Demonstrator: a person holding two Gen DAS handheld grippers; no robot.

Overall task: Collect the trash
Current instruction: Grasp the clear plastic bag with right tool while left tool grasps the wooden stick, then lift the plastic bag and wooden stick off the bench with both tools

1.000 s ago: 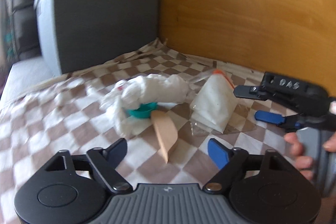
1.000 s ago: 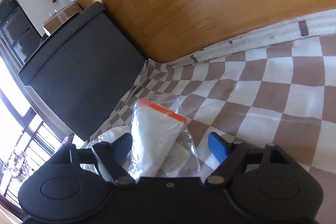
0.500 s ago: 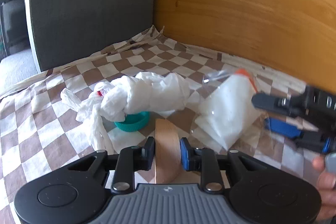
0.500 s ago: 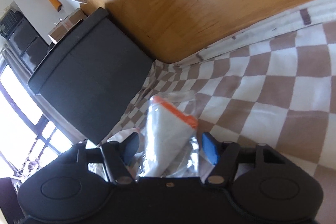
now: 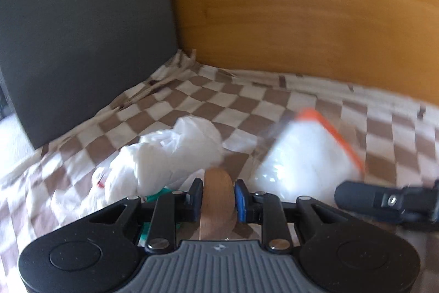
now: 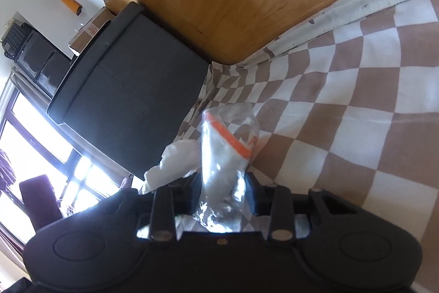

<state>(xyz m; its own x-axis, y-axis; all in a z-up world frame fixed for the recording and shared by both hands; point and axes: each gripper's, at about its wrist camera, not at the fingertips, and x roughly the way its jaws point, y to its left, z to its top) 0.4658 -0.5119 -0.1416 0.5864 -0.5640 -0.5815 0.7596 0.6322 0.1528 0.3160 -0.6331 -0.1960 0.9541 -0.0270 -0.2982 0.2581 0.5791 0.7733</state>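
Left view motion-blurred. Left hand-held gripper (image 5: 218, 197) clamped on wooden stick (image 5: 218, 201); stick's long axis runs along fingers, near end hidden under gripper body. Teal cap (image 5: 157, 194) mostly hidden, left of stick. Crumpled white plastic bag (image 5: 175, 153) beyond stick on checkered cloth (image 5: 241, 100). Right hand-held gripper (image 6: 223, 191), jaws just closing, pinches clear zip bag (image 6: 223, 155); orange-sealed end points away, lower end cut off.

On the brown-and-white checked cloth (image 5: 247, 98), the crumpled white plastic bag (image 5: 175, 153) lies left of the clear orange-edged pouch (image 5: 307, 158). The dark grey bin (image 5: 82, 40) stands behind them.
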